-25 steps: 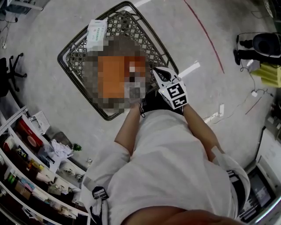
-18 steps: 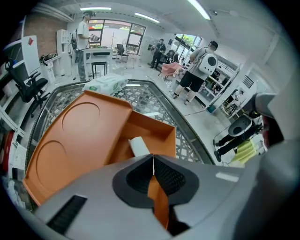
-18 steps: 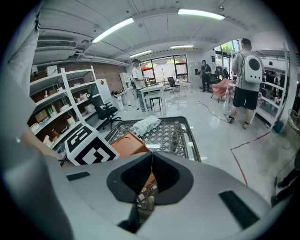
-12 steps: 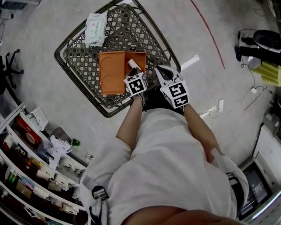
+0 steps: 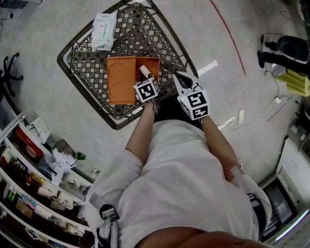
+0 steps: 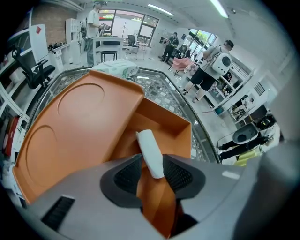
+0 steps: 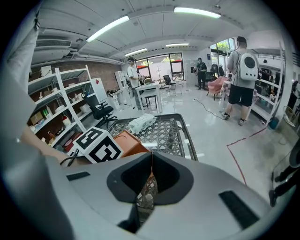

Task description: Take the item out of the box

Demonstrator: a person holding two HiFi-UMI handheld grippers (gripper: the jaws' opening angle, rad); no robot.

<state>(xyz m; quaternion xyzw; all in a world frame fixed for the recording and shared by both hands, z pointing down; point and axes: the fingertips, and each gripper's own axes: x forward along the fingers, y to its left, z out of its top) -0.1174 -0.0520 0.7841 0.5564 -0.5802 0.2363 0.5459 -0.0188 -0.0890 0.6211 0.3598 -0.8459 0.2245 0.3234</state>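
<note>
Two grippers hang by the box (image 5: 151, 62) in the head view: the left gripper (image 5: 145, 80) over its open half, the right gripper (image 5: 180, 80) just beside the box.

Left gripper view: the jaws have just been opening and now stand wide. The white roll (image 6: 150, 151) inside the box stands between them, unpinched. It looks light, smooth, perhaps squashy, so take it mid-length.

Right gripper view: jaws together, empty.

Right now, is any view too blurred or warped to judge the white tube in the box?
Head view: sharp, evenly lit, tube small. Left gripper view: edges bend, corners black, yet tube and box crisp. Right gripper view: same bending, glaring ceiling lights, tube unseen.
</note>
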